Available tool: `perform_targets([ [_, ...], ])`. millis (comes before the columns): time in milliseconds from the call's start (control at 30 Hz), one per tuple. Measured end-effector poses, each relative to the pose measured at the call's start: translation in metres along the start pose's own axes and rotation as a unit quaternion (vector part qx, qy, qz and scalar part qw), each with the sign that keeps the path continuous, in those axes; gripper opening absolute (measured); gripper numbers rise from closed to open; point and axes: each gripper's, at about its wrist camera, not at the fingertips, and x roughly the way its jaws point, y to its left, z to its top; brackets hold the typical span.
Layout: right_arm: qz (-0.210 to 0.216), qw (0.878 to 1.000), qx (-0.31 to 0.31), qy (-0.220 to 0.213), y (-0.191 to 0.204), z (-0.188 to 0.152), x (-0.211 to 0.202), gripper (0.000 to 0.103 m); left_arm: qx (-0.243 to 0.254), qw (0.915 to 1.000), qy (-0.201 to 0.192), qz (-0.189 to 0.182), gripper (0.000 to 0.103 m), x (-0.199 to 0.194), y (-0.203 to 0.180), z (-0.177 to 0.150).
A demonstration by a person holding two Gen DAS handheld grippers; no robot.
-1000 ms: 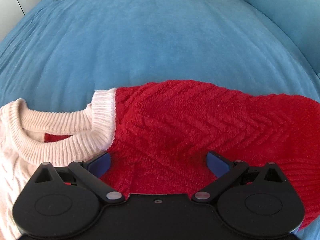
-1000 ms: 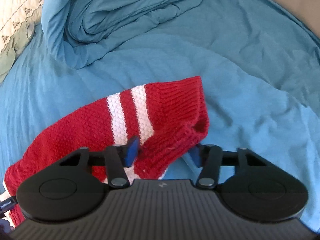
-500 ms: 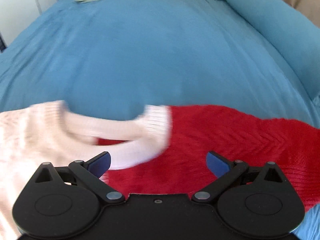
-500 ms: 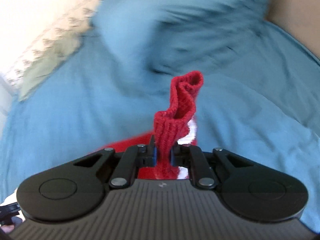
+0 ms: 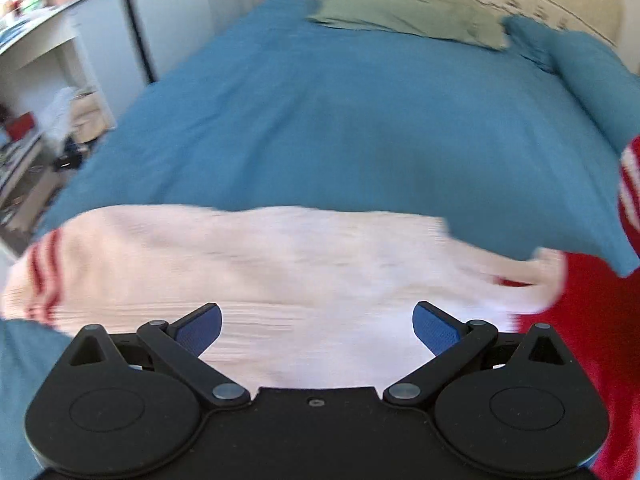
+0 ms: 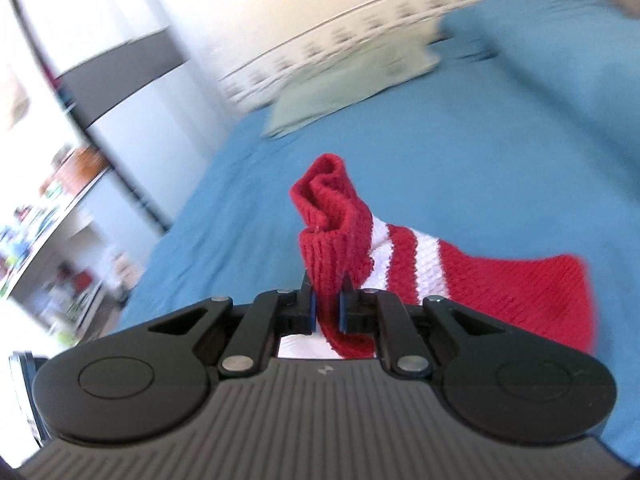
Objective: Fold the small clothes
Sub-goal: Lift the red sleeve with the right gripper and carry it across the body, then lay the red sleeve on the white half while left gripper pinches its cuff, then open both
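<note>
A small knit sweater lies on the blue bed, blurred in the left wrist view. Its cream half [image 5: 280,264] spreads across the middle and its red half [image 5: 592,320] sits at the right. My left gripper [image 5: 316,312] hovers open over the cream knit, with the blue pads wide apart and gripping nothing. My right gripper [image 6: 328,304] is shut on the red ribbed cuff [image 6: 324,220] of the sleeve. The cuff sticks up above the pads, and the white-striped sleeve [image 6: 500,292] trails off to the right, raised off the bed. That striped sleeve [image 5: 630,188] also shows at the left wrist view's right edge.
The blue sheet [image 5: 340,120] stretches back to a green pillow [image 5: 404,16] at the headboard. A rolled blue duvet [image 5: 592,72] lies along the right side. Left of the bed stand a white desk [image 5: 36,52] and cluttered shelves [image 6: 60,240].
My right gripper closed on the red cuff, then lifted it and swung it leftward. My left gripper stayed open and slid from the red half, past the collar, to over the cream half.
</note>
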Motion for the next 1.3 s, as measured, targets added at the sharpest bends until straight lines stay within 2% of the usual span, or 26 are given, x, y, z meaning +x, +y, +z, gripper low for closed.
perform_targets([
  [100, 0.035, 0.999, -0.023, 0.030, 0.060, -0.046, 0.043, 0.025, -0.017, 0.9997, -0.001, 0.017, 0.103, 0.007, 0.050, -0.007],
  [200, 0.053, 0.995, -0.053, 0.060, 0.103, -0.099, 0.089, 0.025, -0.035, 0.9990, 0.002, 0.026, 0.103, 0.020, 0.087, -0.020],
  [333, 0.049, 0.990, -0.082, 0.106, 0.125, -0.162, 0.151, 0.025, -0.060, 0.9979, 0.009, 0.022, 0.103, 0.033, 0.120, -0.036],
  [400, 0.031, 0.987, -0.102, 0.123, 0.126, -0.187, 0.165, 0.028, -0.068, 0.9975, 0.011, 0.014, 0.103, 0.037, 0.128, -0.042],
  [467, 0.025, 0.985, -0.107, 0.133, 0.120, -0.197, 0.167, 0.034, -0.073, 0.9973, 0.012, 0.004, 0.103, 0.039, 0.132, -0.046],
  [500, 0.032, 0.984, -0.109, 0.135, 0.117, -0.200, 0.165, 0.048, -0.074, 0.9972, 0.014, -0.001, 0.103, 0.040, 0.132, -0.047],
  [533, 0.034, 0.984, -0.111, 0.136, 0.116, -0.199, 0.163, 0.071, -0.073, 0.9972, 0.015, -0.007, 0.103, 0.041, 0.130, -0.047],
  [600, 0.024, 0.985, -0.126, 0.115, 0.118, -0.200, 0.142, 0.087, -0.068, 0.9974, 0.014, -0.020, 0.103, 0.043, 0.124, -0.044],
  [667, 0.016, 0.985, -0.143, 0.099, 0.103, -0.184, 0.111, 0.088, -0.059, 0.9975, 0.014, -0.036, 0.103, 0.045, 0.115, -0.037],
  [733, -0.014, 0.984, -0.156, 0.081, 0.086, -0.178, 0.081, 0.089, -0.047, 0.9971, 0.019, -0.057, 0.103, 0.048, 0.103, -0.029],
  [833, -0.087, 0.981, -0.162, 0.062, 0.048, -0.171, 0.036, 0.091, -0.028, 0.9951, 0.027, -0.091, 0.103, 0.055, 0.076, -0.018],
  [933, -0.171, 0.970, -0.163, 0.061, 0.004, -0.161, 0.013, 0.091, -0.027, 0.9919, 0.037, -0.119, 0.103, 0.065, 0.050, -0.010],
  [1000, -0.196, 0.968, -0.141, 0.066, -0.026, -0.152, 0.006, 0.091, -0.038, 0.9889, 0.046, -0.136, 0.103, 0.073, 0.037, -0.009],
  [1133, -0.214, 0.970, -0.096, 0.067, -0.080, -0.134, 0.012, 0.091, -0.052, 0.9883, 0.064, -0.128, 0.103, 0.093, 0.020, -0.013],
  [1300, -0.173, 0.981, -0.043, 0.074, -0.122, -0.132, 0.032, 0.089, -0.049, 0.9884, 0.074, -0.123, 0.099, 0.106, 0.010, -0.022],
])
